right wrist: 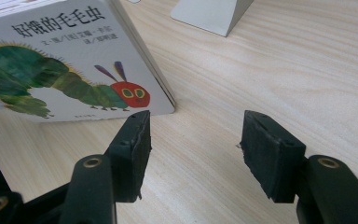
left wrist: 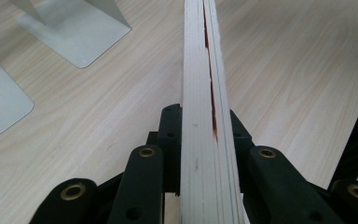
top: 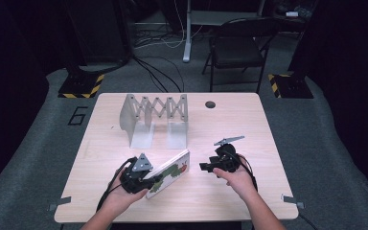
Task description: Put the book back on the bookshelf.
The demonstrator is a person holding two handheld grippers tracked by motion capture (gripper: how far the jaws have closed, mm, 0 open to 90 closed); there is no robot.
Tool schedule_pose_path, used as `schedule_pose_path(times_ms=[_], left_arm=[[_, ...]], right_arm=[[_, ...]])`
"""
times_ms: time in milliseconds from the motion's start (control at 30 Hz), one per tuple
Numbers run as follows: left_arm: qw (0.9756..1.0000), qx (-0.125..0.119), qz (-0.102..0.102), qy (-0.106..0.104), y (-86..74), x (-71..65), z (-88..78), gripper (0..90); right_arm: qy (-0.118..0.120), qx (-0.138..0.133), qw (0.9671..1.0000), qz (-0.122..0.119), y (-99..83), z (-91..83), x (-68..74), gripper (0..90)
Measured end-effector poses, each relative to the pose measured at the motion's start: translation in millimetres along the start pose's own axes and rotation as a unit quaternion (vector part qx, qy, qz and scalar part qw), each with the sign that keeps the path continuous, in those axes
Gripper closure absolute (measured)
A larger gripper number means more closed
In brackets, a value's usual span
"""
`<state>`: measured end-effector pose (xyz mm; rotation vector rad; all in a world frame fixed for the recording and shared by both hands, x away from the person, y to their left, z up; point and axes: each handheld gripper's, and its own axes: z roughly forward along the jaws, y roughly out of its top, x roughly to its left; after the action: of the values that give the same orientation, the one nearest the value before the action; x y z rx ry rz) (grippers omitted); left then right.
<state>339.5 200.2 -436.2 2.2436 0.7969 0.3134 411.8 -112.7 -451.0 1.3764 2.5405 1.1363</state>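
the left hand-held gripper is clamped on the thick white caterpillar board book — tilted on the pale wooden table; the right hand-held gripper waits beside it — jaws parted, holding nothing.

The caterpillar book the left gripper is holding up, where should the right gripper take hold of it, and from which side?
Hedged: the free top corner of the book, approached from the right gripper's side. The left gripper already clamps the near end, so the far end stands clear above the table. The book is thin and tilted on edge, so open jaws can straddle cover and back.
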Motion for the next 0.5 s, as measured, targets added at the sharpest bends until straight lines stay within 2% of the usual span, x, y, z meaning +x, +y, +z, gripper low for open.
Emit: schedule_pose_path(times_ms=[100, 233, 400, 500], left_arm=[[0.9999, 0.002, 0.001, 0.010, -4.2, 0.6, -3.3, 74.5], [0.9999, 0.013, -0.007, 0.007, -6.4, 4.5, -4.3, 73.4], [0.9996, 0.024, -0.012, -0.002, -1.8, 7.2, -4.4, 70.5], [0.9996, 0.025, -0.012, 0.003, 2.5, 6.3, -3.0, 68.2]], right_arm=[[0.000, 0.003, 1.0000, -0.003, 0.2, 0.4, 0.4, 42.4], [-0.002, 0.002, 1.0000, -0.006, 0.0, 1.9, 0.9, 42.4], [-0.002, 0.002, 1.0000, -0.004, 0.2, 1.5, 1.1, 42.4], [-0.001, 0.001, 1.0000, -0.004, 0.0, 1.6, 0.4, 42.4]])
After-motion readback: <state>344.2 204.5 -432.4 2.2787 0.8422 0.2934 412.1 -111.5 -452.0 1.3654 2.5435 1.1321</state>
